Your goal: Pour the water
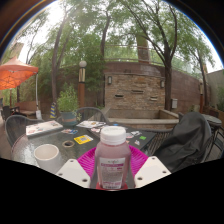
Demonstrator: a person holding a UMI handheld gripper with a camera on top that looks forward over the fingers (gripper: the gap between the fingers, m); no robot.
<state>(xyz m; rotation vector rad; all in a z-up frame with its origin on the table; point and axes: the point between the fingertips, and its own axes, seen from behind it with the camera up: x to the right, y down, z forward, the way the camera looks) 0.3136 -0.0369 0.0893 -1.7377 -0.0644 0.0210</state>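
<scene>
One table (30, 150) carries everything you need, a dark glass-topped patio table with a chair (185, 140) draped in dark cloth at its far side. Nearer you, books or cards (44, 127) lie flat, and a white cup (46, 154) stands just beside the fingers, likely your target. Your gripper (112, 172) is closed on the pink bottle (112, 155), held upright (cap on, so nothing spills yet), both fingers pressing its sides.

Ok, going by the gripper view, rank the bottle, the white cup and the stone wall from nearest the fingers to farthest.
1. Bottle: between the fingers, on the pink plate.
2. White cup: on the table, just left of the fingers.
3. Stone wall: far beyond the table, under the trees.
</scene>
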